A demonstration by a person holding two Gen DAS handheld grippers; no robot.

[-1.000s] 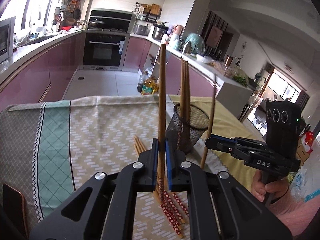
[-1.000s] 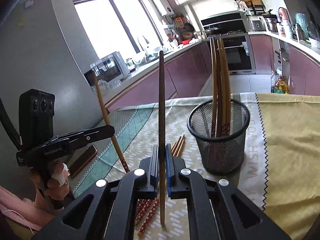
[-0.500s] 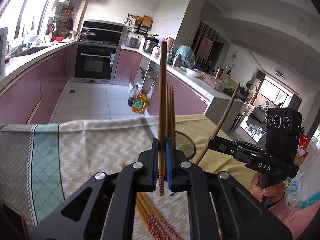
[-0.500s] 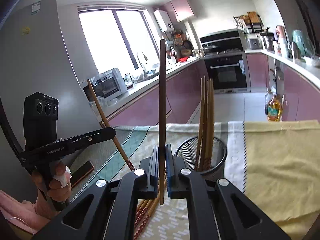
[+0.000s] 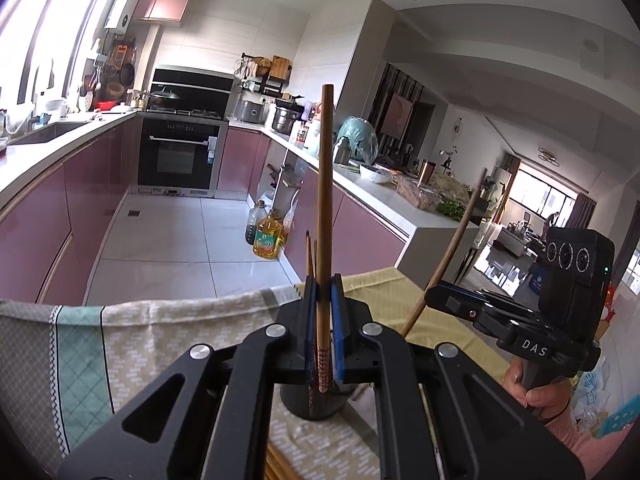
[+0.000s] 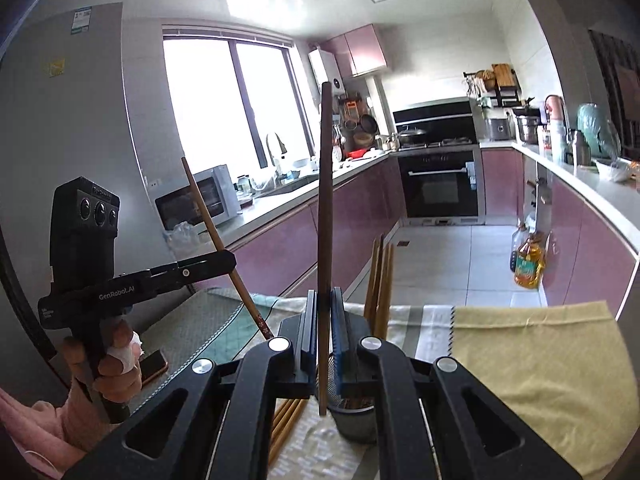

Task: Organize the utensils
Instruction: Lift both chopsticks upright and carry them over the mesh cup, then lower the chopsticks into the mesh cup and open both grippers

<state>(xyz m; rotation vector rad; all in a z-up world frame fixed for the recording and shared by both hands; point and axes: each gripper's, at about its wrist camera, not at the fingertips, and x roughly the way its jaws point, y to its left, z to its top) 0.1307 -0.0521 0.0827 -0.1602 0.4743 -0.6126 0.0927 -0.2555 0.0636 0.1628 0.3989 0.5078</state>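
Note:
My left gripper (image 5: 323,332) is shut on a wooden chopstick (image 5: 325,200) that stands upright, its red patterned end hanging just over the black mesh cup (image 5: 308,406). My right gripper (image 6: 323,332) is shut on a darker chopstick (image 6: 325,200), also upright, its lower tip beside the cup (image 6: 356,420). Several chopsticks (image 6: 380,272) stand in the cup. Loose chopsticks (image 6: 286,424) lie on the cloth to its left. Each gripper also shows in the other's view: the right gripper (image 5: 438,300) and the left gripper (image 6: 226,260), each with its stick slanting.
The table carries a patterned cloth (image 5: 160,332) and a yellow cloth (image 6: 540,360). A phone (image 6: 154,364) lies near the person's left hand (image 6: 116,364). Beyond the table edge are the kitchen floor, pink cabinets and oil bottles (image 5: 266,236).
Both grippers have risen with their chopsticks, lifting the tips off the table. The cup now sits low in both views, partly behind the fingers.

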